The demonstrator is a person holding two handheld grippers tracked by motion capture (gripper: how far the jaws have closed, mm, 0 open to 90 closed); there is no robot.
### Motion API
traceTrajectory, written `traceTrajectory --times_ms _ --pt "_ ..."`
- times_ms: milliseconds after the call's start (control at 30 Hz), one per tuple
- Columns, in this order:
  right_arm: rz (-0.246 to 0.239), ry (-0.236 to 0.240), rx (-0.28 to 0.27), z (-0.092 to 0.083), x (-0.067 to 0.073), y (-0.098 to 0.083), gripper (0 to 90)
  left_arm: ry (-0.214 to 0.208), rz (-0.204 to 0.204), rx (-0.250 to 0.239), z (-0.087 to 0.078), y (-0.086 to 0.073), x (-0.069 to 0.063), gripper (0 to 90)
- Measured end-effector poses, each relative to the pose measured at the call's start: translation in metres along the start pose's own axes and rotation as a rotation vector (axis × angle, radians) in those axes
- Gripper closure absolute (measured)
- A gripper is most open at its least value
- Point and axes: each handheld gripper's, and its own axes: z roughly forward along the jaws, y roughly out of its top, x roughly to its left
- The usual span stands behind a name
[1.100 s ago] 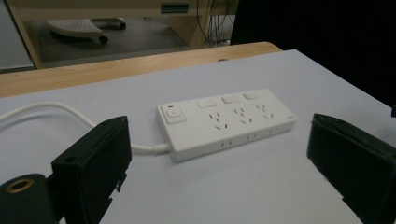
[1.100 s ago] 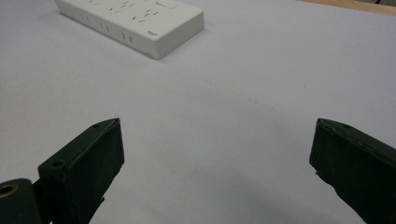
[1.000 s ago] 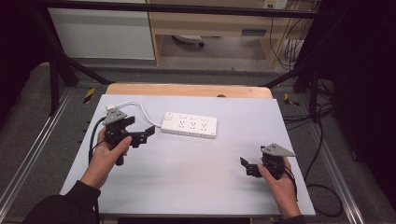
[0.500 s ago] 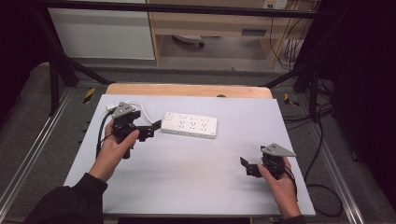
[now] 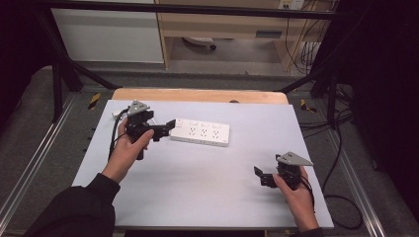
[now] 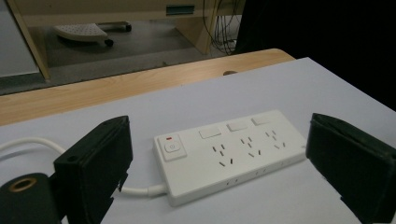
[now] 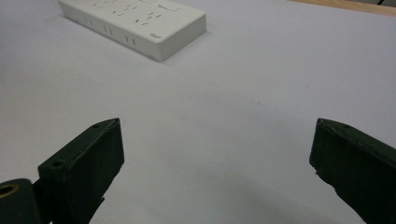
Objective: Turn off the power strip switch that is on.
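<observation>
A white power strip [image 5: 200, 133] with several sockets and a switch at its left end lies across the middle-back of the white table [image 5: 207, 197]. Its white cable [image 6: 28, 143] runs off from the switch end. My left gripper [image 5: 165, 129] is open and held just left of the strip's switch end, pointing along it; in the left gripper view the power strip [image 6: 229, 154] lies between and beyond the wide-apart jaws. My right gripper [image 5: 261, 175] rests open near the table's front right, with bare tabletop between its jaws and the power strip [image 7: 135, 25] far ahead.
A wooden strip [image 5: 197, 95] borders the table's far edge. Beyond it are a wooden cabinet frame [image 5: 222, 24] and hanging cables [image 5: 306, 44]. Metal rails [image 5: 29, 163] run along both sides of the table.
My left gripper has moved forward and to the right, from the table's left side up to the power strip's switch end. The right gripper has stayed where it was.
</observation>
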Motion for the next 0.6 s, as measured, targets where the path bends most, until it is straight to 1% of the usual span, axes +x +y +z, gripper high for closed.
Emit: traceTrajectory --times_ms 200,367,533,600 --pt "0.001 0.000 -0.001 -0.001 -0.001 0.000 3.4 0.002 0.022 0.012 0.010 0.003 -0.001 7.0" --pt "0.000 0.000 -0.003 -0.001 -0.001 0.000 3.4 -0.005 0.024 0.016 0.016 0.005 -0.001 6.7" --pt "0.000 0.001 -0.004 -0.001 0.000 0.000 3.4 -0.003 0.020 0.008 0.023 0.006 0.001 6.7" --pt "-0.002 0.002 -0.003 -0.001 0.000 0.000 3.4 -0.005 0.023 0.018 0.026 0.006 0.001 6.7"
